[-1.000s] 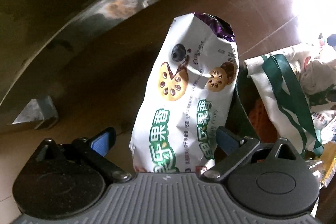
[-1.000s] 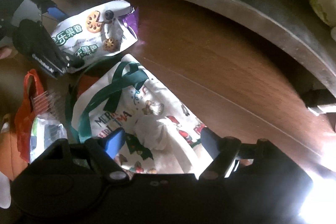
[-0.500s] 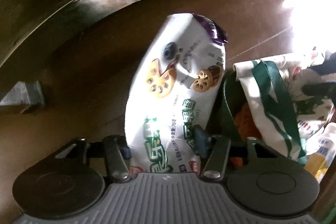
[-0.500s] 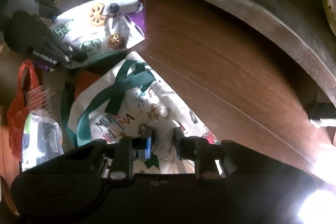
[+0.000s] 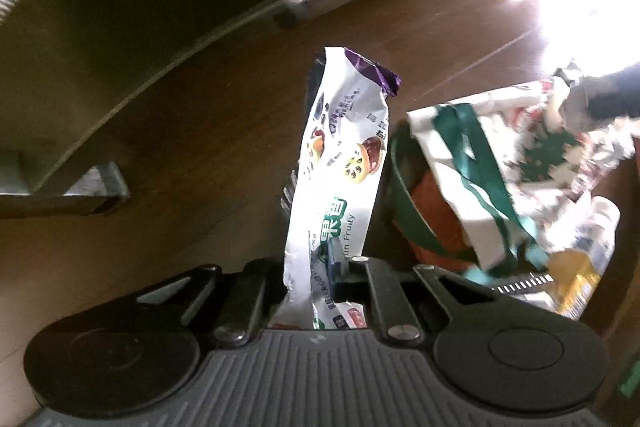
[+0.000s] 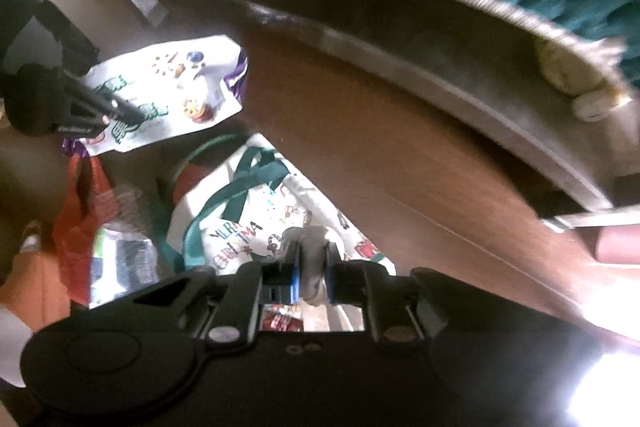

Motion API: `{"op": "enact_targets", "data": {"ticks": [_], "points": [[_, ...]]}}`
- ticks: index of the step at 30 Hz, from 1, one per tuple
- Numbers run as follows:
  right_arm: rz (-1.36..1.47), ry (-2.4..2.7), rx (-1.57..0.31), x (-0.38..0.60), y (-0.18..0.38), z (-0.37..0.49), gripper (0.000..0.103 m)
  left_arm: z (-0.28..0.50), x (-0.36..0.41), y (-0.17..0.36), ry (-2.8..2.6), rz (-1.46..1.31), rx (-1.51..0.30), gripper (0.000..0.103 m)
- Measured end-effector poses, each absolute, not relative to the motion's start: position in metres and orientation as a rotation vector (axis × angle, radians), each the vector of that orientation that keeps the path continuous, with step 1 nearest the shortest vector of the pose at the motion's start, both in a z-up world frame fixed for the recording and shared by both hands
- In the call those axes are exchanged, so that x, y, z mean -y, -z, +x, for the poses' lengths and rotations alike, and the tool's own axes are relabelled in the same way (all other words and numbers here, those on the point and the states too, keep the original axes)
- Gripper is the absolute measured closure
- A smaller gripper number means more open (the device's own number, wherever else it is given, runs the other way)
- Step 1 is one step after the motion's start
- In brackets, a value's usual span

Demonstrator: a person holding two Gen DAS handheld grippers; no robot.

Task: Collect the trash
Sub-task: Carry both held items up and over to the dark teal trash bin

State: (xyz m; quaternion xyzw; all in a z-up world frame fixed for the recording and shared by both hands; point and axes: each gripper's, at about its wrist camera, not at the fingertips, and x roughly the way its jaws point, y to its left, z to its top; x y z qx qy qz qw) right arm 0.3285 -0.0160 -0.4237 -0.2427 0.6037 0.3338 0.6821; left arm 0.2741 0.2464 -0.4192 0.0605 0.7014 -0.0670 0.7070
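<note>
Snack wrapper [image 5: 340, 163] lengthwise along left gripper's [image 5: 320, 267] fingers, purple end outward.

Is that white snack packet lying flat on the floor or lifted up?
Lifted. The snack packet hangs crumpled from the left gripper, whose jaws are closing on its lower end, above the brown floor.

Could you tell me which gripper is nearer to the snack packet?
Left. The left gripper is closing on the snack packet; the right gripper is closing on a white wad above the Christmas bag, apart from it.
</note>
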Motion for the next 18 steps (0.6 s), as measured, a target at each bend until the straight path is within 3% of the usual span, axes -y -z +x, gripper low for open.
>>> {"op": "enact_targets", "data": {"ticks": [9, 18], "points": [[-0.470, -0.731, -1.247, 0.031, 0.311, 0.310, 0.092, 0.266, -0.228, 0.306, 0.177, 0.154, -1.528, 0.094], [-0.330, -0.681, -1.063, 0.073, 0.173, 0.279, 0.092, 0.254, -0.174, 0.187, 0.167, 0.193, -1.344, 0.094]]}}
